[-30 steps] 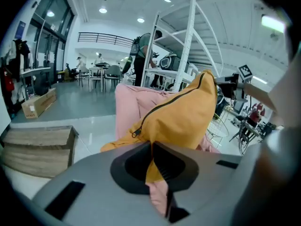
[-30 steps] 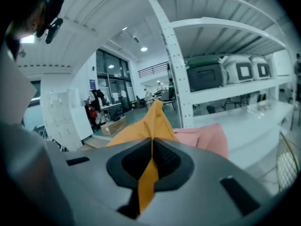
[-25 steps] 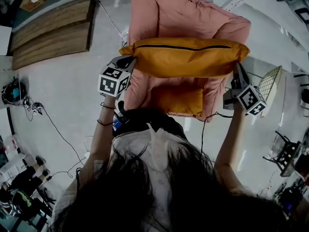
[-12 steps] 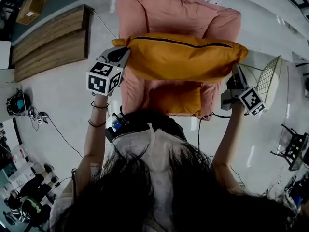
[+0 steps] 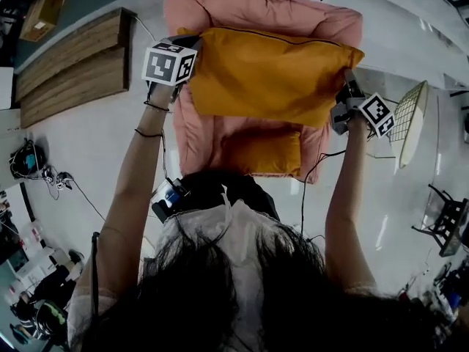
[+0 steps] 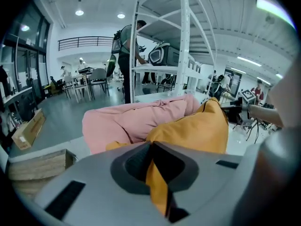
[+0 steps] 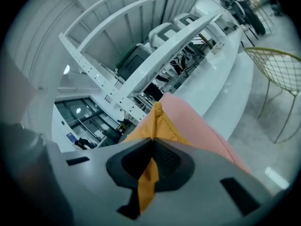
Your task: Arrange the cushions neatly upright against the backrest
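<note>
- The cushion (image 5: pixel 271 75), orange with a dark zip line along its far edge, hangs in the air over the armchair (image 5: pixel 256 6), its broad face up and its far edge near the backrest.
- A second cushion (image 5: pixel 264 151), also orange, lies flat on the armchair's seat.
- The left gripper (image 5: pixel 192 44) is at the armchair's left arm. Its jaws are pinched tight on the cushion's (image 6: pixel 197 126) left corner, with a fold of fabric between them.
- The right gripper (image 5: pixel 346 83) is at the armchair's right arm. Its jaws are likewise clamped on the cushion's (image 7: pixel 153 121) right corner.
- Planks (image 5: pixel 69 64) lie on the floor left of the armchair.
- A wire chair (image 5: pixel 410 123) stands right of the armchair.
- A white rack (image 6: pixel 183 41) rises behind the armchair (image 6: pixel 127 121).
</note>
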The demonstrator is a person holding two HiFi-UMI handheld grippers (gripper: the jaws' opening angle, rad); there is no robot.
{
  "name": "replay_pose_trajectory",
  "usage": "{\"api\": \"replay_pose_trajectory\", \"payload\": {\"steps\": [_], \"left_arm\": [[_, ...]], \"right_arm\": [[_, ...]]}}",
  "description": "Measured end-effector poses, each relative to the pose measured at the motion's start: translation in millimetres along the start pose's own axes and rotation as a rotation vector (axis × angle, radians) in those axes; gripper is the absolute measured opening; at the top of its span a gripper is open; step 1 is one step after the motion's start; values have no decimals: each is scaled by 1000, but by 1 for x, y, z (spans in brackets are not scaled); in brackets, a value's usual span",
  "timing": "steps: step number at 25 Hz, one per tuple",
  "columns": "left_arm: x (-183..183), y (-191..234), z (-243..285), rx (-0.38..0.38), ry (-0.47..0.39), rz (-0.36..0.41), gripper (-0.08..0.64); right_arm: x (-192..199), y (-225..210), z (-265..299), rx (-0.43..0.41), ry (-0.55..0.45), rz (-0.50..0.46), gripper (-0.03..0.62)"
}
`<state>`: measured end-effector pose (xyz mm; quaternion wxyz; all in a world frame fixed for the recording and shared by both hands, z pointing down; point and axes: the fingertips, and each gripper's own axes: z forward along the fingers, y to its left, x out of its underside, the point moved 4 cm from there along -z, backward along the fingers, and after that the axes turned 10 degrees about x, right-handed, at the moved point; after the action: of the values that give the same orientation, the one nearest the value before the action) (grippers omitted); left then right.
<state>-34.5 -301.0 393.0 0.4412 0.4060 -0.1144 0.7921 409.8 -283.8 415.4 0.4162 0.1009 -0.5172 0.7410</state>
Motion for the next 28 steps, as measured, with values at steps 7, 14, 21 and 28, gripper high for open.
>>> {"api": "replay_pose_trajectory", "payload": {"steps": [7,14,21,28], "left_arm": [[2,37,42,-13,36,-62,31],[8,59,66,-30,71,-120,32],[7,56,62,-46,-1,-75,59],[28,38,14,66,-129,-164,259]], "right_arm": [[-10,-2,58,78,101,-317,34],[-9,-2,92,178,186,-624,34],[-9,1,90,236,157,-808,35],[-25,7,47,239,28,-772,81]]}}
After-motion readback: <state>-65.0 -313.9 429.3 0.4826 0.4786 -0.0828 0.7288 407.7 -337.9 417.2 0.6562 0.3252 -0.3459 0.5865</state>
